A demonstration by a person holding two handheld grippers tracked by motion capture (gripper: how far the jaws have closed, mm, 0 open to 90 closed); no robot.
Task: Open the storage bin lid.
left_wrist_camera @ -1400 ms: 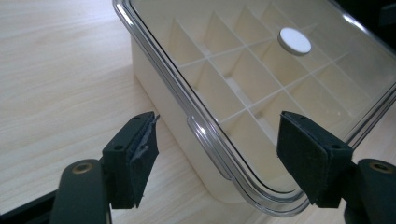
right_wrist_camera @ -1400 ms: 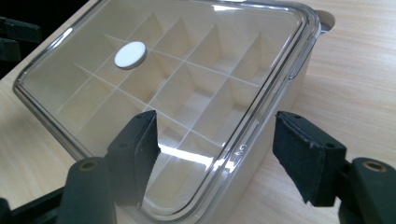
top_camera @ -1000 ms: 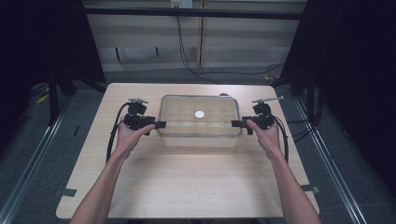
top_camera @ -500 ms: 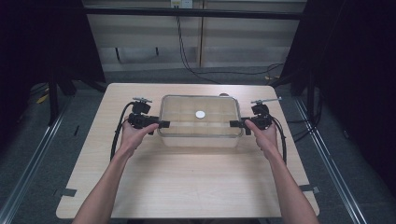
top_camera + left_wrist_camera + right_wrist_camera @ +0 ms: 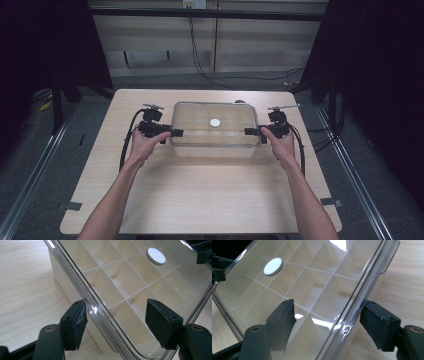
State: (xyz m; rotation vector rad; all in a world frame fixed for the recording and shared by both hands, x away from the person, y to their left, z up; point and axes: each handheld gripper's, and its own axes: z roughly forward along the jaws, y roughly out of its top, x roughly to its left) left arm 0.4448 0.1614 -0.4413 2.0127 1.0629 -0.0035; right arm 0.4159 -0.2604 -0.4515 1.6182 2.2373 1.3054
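Clear-lidded box (image 5: 214,131) sits between both hand-held grippers, left (image 5: 173,133) and right (image 5: 248,132), each spread wide around its lid edge.

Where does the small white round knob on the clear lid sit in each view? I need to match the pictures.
High view: white knob at the middle of the clear lid, between both grippers.
Left gripper view: knob upper right, beyond the jaws.
Right gripper view: knob upper left.
Shared landmark: the white divider grid under the lid.
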